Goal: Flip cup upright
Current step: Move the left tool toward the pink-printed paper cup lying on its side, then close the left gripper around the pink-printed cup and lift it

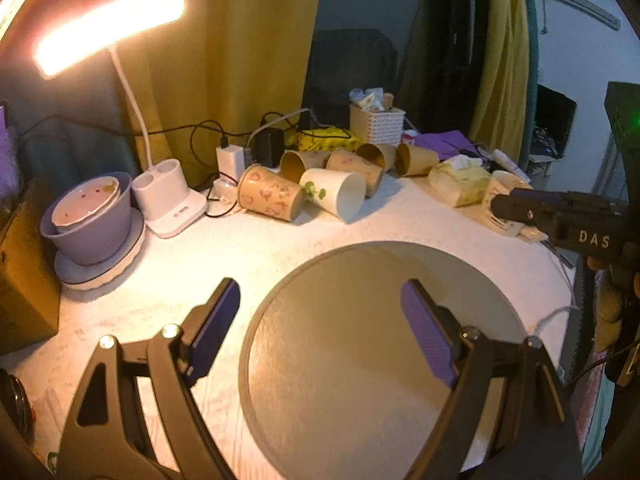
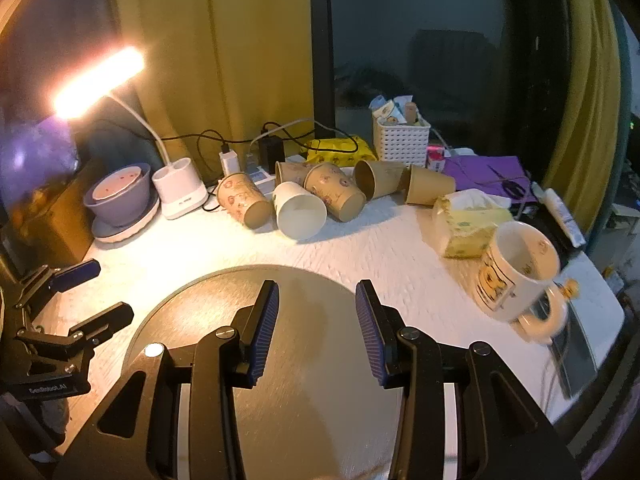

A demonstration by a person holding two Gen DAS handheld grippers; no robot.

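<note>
Several paper cups lie on their sides in a row at the back of the white table: a brown patterned cup (image 1: 270,198) (image 2: 244,200), a white cup with green print (image 1: 334,194) (image 2: 300,214), and more brown cups (image 1: 354,168) (image 2: 336,192) behind. My left gripper (image 1: 320,308) is open and empty above the round grey mat (image 1: 360,360), well short of the cups. It also shows at the left of the right wrist view (image 2: 96,292). My right gripper (image 2: 316,320) is open and empty over the mat (image 2: 312,400); it shows at the right of the left wrist view (image 1: 504,206).
A lit desk lamp (image 1: 112,24) on a white base (image 1: 168,200) stands back left beside a purple bowl (image 1: 92,216). A white mug (image 2: 516,272), a tissue pack (image 2: 468,220), a white basket (image 2: 400,140), chargers and cables crowd the back and right.
</note>
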